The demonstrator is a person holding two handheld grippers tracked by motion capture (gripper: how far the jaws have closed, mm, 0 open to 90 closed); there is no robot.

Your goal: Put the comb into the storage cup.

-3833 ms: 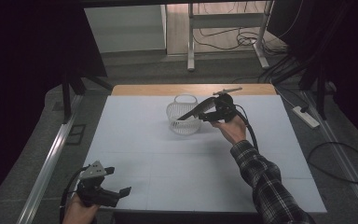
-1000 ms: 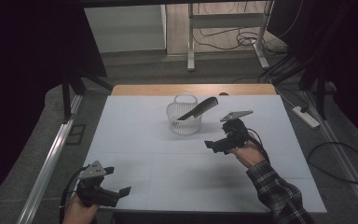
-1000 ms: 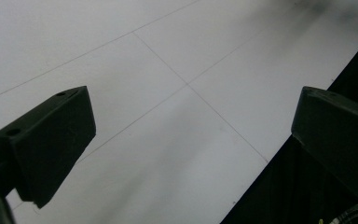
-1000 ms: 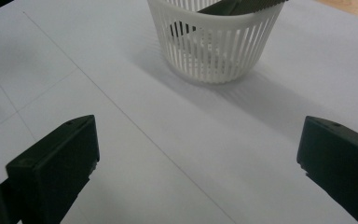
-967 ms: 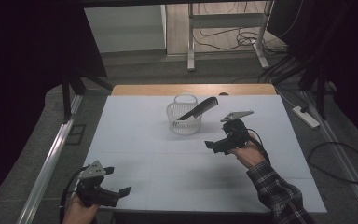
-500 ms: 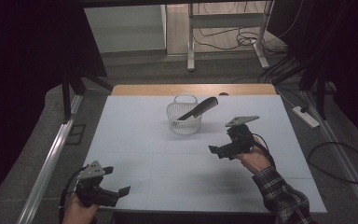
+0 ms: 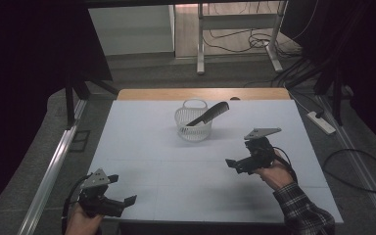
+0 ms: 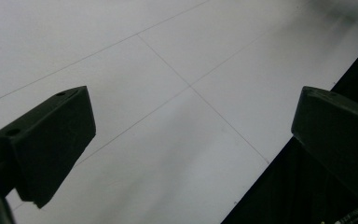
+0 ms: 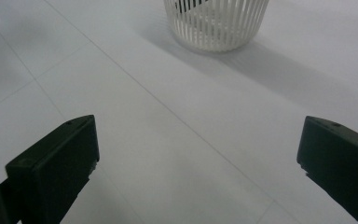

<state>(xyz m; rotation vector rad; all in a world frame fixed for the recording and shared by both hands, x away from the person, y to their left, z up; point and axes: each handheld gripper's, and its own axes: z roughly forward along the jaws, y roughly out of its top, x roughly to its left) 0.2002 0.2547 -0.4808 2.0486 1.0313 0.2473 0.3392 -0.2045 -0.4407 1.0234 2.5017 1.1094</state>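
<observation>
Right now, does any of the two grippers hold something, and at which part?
Nothing is held. The left gripper and right gripper are both open and empty; the comb rests in the basket.

Table [image 7: 142,147]: white top with faint seam lines, centre of the high view; a bare wooden strip [image 7: 203,94] runs along its far edge. Floor [image 7: 142,63]: grey, visible beyond the table and down both sides. Metal rail [image 7: 49,171] runs diagonally at lower left. Legs of a light metal frame [image 7: 200,44] stand at upper centre, with loose black cables [image 7: 245,41] on the floor behind them. White power strip [image 7: 321,122] lies on the floor at right; a black cable loop [image 7: 367,171] sits lower right. Dark drapes [image 7: 29,73] fill the left side and upper right corner. Light is dim, brightest on a pale panel [image 7: 129,32] at upper centre.
</observation>
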